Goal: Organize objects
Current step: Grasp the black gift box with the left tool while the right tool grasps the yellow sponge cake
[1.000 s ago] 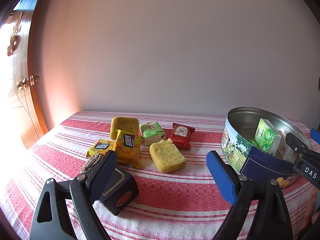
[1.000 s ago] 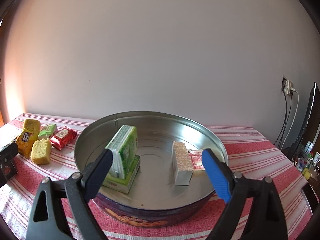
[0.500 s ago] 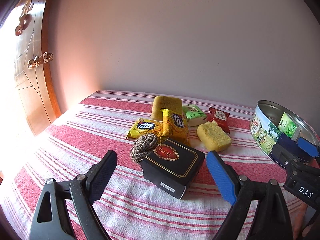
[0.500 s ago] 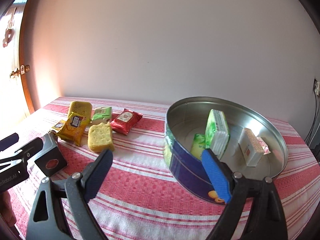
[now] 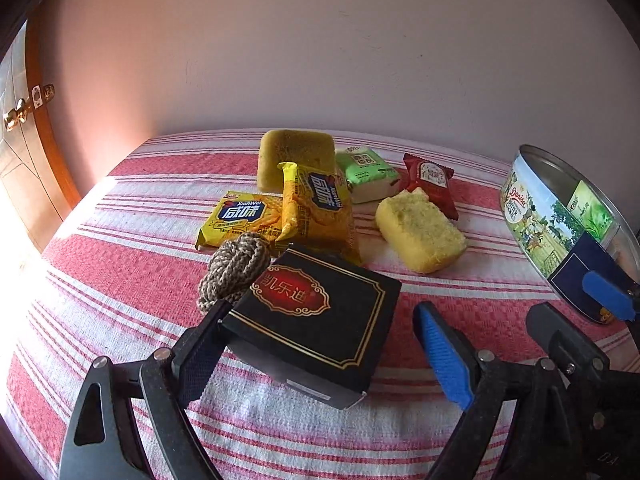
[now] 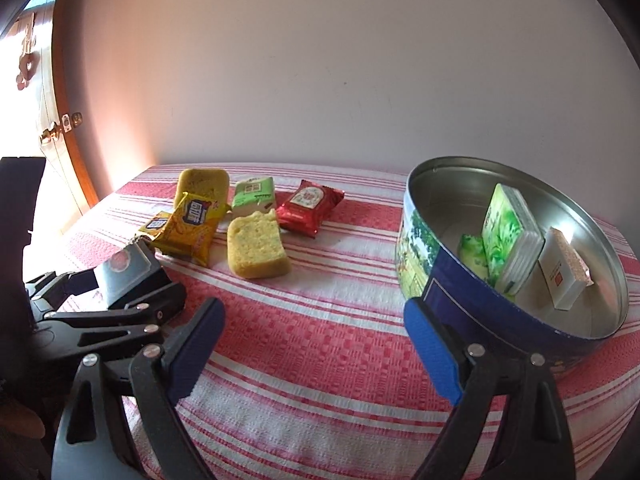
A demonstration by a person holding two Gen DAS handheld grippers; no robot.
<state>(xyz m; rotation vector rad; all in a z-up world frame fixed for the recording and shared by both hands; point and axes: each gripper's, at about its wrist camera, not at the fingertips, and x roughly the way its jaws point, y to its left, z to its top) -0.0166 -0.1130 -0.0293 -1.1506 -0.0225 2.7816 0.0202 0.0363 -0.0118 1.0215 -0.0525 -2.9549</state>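
Left gripper (image 5: 320, 348) jaws spread wide around black box (image 5: 316, 316) on striped tabletop (image 5: 120, 272), not clamped. Right gripper (image 6: 314, 344) jaws open, empty, beside cookie tin (image 6: 460, 292).

The left gripper (image 5: 320, 344), black with two blue-padded fingers, is wide apart and low over the table. The right gripper (image 6: 316, 344), of the same build, is also spread wide, holding nothing.

Bare red-and-white striped tablecloth (image 6: 320, 340) lies open between the round blue cookie tin (image 6: 480, 304) and the cluster of wrapped snacks (image 6: 256, 216), leaving a passable lane.
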